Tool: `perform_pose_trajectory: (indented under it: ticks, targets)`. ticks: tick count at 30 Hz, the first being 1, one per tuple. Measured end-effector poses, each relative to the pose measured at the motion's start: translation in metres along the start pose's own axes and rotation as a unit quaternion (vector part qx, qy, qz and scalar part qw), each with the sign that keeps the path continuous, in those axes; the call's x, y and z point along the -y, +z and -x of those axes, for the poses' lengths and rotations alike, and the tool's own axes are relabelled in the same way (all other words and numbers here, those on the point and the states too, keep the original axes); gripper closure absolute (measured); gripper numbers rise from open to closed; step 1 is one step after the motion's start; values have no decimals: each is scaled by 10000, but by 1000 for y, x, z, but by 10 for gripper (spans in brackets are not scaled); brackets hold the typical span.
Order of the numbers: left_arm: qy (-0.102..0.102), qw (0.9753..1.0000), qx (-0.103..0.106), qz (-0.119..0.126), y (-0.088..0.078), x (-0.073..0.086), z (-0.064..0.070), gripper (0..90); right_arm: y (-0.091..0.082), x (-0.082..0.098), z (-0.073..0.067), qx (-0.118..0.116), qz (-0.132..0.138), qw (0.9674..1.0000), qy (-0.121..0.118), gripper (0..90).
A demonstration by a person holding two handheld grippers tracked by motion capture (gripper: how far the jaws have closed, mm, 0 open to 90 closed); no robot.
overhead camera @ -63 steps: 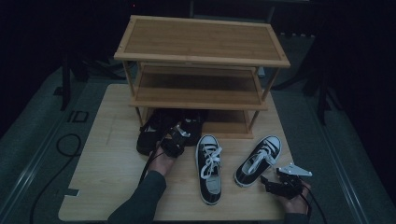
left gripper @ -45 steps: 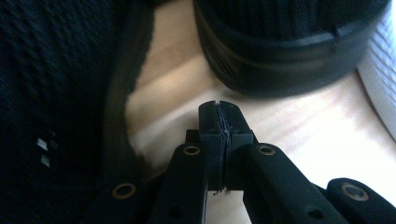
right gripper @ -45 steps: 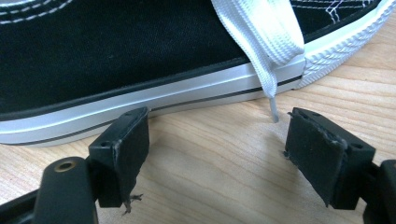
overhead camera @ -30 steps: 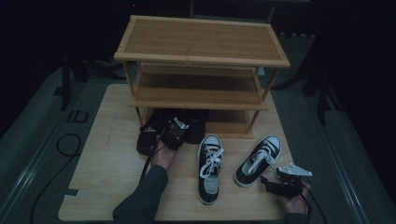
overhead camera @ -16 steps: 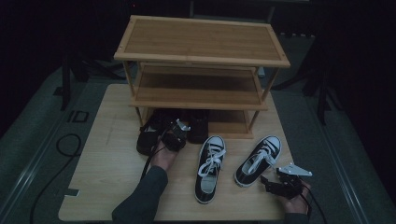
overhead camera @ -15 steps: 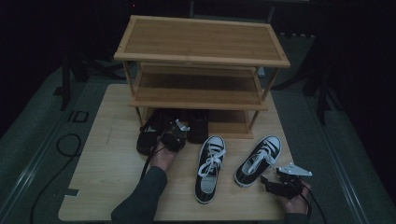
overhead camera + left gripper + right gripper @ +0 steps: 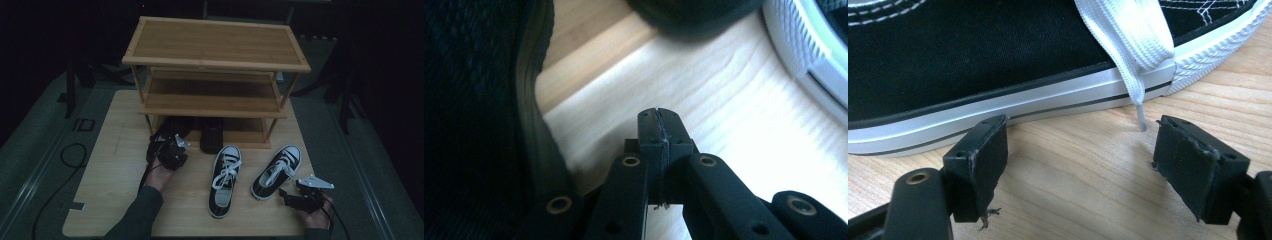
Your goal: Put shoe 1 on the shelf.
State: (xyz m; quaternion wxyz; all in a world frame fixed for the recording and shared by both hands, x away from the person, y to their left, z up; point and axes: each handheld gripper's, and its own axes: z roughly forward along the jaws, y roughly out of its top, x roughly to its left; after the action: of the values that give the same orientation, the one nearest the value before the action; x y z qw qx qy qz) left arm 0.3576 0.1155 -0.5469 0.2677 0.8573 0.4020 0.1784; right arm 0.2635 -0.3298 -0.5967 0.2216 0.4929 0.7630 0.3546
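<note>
A three-tier bamboo shoe rack [image 7: 215, 47] stands at the back of a wooden board [image 7: 120, 170]. Two black shoes lie at its lowest shelf, one on the left [image 7: 167, 131] [image 7: 474, 100] and one in the middle [image 7: 212, 132]. In front lie two black-and-white sneakers, a left one [image 7: 225, 180] and a right one [image 7: 277, 170] [image 7: 973, 60]. My left gripper [image 7: 169, 145] [image 7: 659, 125] is shut and empty, right beside the left black shoe. My right gripper [image 7: 286, 194] [image 7: 1078, 150] stands open by the right sneaker's side, where a white lace [image 7: 1128, 45] hangs down.
A black cable [image 7: 75, 155] loops on the dark floor left of the board. Dark stands rise at both sides of the rack. The edge of a white sneaker sole [image 7: 814, 55] shows at the far right in the left gripper view.
My left gripper has slid a little to the left, from the middle black shoe toward the left one. The right hand has not moved.
</note>
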Motion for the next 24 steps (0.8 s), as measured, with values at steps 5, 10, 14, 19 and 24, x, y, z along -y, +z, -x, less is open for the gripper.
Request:
perform_pose_trajectory:
  ticks: [5,10,14,19,24]
  targets:
    - [-6,10000,-6,-38,-12,13,-6,900,0,0,0,0,-1,10000,1,213]
    - [-19,9999,-98,-65,-25,28,-12,900,0,0,0,0,0,10000,1,213]
    - [-77,9998,-169,-104,-35,41,-17,900,0,0,0,0,0,10000,-1,214]
    - [-170,9996,-165,-130,-44,56,-27,900,0,0,0,2,-1,10000,-1,214]
    - [-179,9995,-227,-114,-52,66,-30,900,0,0,0,2,-1,10000,-1,214]
